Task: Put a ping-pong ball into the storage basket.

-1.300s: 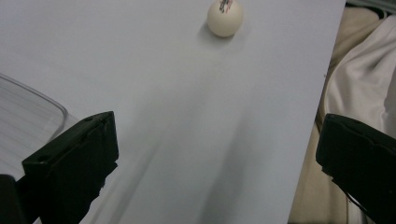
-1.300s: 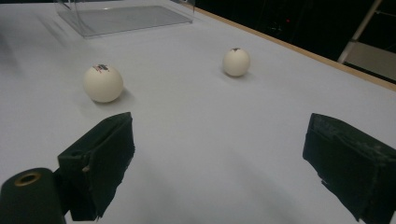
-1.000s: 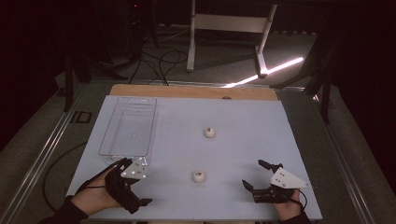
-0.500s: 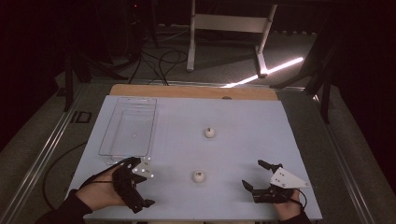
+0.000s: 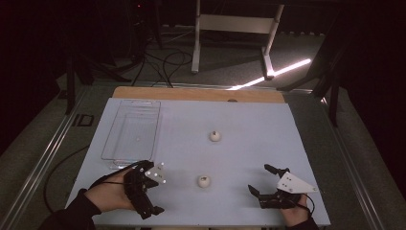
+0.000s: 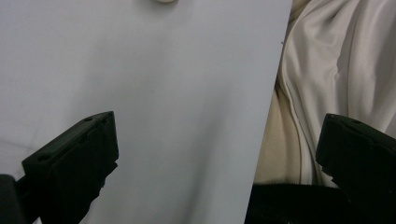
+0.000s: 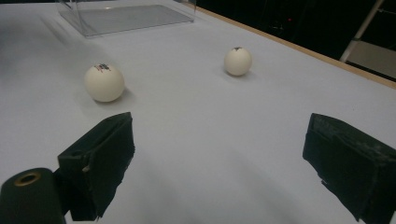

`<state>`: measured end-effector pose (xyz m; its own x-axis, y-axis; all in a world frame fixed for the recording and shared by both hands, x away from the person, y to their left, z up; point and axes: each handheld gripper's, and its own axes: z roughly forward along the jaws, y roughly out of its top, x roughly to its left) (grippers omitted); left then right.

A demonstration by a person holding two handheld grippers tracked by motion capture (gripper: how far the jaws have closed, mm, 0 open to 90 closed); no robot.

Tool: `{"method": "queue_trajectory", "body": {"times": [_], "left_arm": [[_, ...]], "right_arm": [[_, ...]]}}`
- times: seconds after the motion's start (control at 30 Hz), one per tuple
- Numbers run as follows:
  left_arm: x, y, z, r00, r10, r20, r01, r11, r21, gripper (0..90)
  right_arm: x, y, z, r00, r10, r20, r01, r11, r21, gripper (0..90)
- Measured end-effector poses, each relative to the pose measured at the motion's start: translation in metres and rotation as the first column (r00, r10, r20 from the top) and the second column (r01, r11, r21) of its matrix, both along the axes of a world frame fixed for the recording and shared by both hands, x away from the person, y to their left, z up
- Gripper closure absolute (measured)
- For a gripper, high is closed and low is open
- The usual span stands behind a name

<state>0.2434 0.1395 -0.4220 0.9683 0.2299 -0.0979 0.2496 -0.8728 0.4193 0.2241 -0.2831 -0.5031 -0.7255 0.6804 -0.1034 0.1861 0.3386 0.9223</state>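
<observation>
Left gripper [image 5: 143, 189]: held at near left edge of table [image 5: 249, 124], jaws spread wide, nothing gripped.
Right gripper [image 5: 268, 184]: held at near right, jaws spread wide, nothing gripped.
Near ball [image 5: 204, 181]: seen on table between the grippers, untouched.
Far ball [image 5: 215, 136]: seen mid-table, apart.
Tray [image 5: 131, 134]: placed at far left.

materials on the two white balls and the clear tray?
Near ball and far ball: likely thin matte plastic, like ping-pong balls; smooth, dull, with small printed marks. Tray: clear, glossy rigid plastic, probably acrylic; the table shows through, edges catch light.
</observation>
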Motion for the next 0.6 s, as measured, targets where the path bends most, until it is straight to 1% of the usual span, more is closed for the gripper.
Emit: {"method": "queue_trajectory", "body": {"times": [0.13,0.3,0.37,0.43,0.47,0.5,0.6], "left_arm": [[0.000,-0.005,0.001,0.9998,-0.018,-0.004,0.018,0.9998,0.006,0.2],[0.002,-0.011,0.002,0.9996,-0.027,-0.011,0.027,0.9995,0.016,0.2],[0.002,-0.013,0.002,0.9995,-0.031,-0.010,0.032,0.9994,0.016,0.2],[0.003,-0.016,0.003,0.9997,-0.023,-0.005,0.024,0.9996,0.015,0.2],[0.003,-0.018,0.003,0.9997,-0.024,0.003,0.024,0.9996,0.018,0.2],[0.004,-0.019,0.003,0.9998,-0.021,0.001,0.021,0.9997,0.015,0.2],[0.005,-0.023,0.003,0.9995,-0.032,-0.002,0.032,0.9992,0.024,0.2]], "right_arm": [[0.000,0.000,0.000,1.0000,-0.001,-0.005,0.001,1.000,0.000,8.7],[0.000,0.000,0.000,1.0000,0.000,-0.003,0.000,1.000,0.001,8.7],[0.000,0.000,-0.001,1.0000,-0.002,-0.004,0.002,1.000,0.003,8.7],[0.000,0.000,0.000,1.0000,0.000,0.002,0.000,1.000,-0.002,8.7],[0.000,0.000,0.000,1.0000,0.001,-0.006,-0.001,1.000,0.002,8.7],[0.000,0.000,0.000,1.0000,0.002,-0.004,-0.002,1.000,0.001,8.7],[0.000,0.001,-0.001,1.0000,0.000,-0.005,0.000,1.000,0.003,8.7]]}}
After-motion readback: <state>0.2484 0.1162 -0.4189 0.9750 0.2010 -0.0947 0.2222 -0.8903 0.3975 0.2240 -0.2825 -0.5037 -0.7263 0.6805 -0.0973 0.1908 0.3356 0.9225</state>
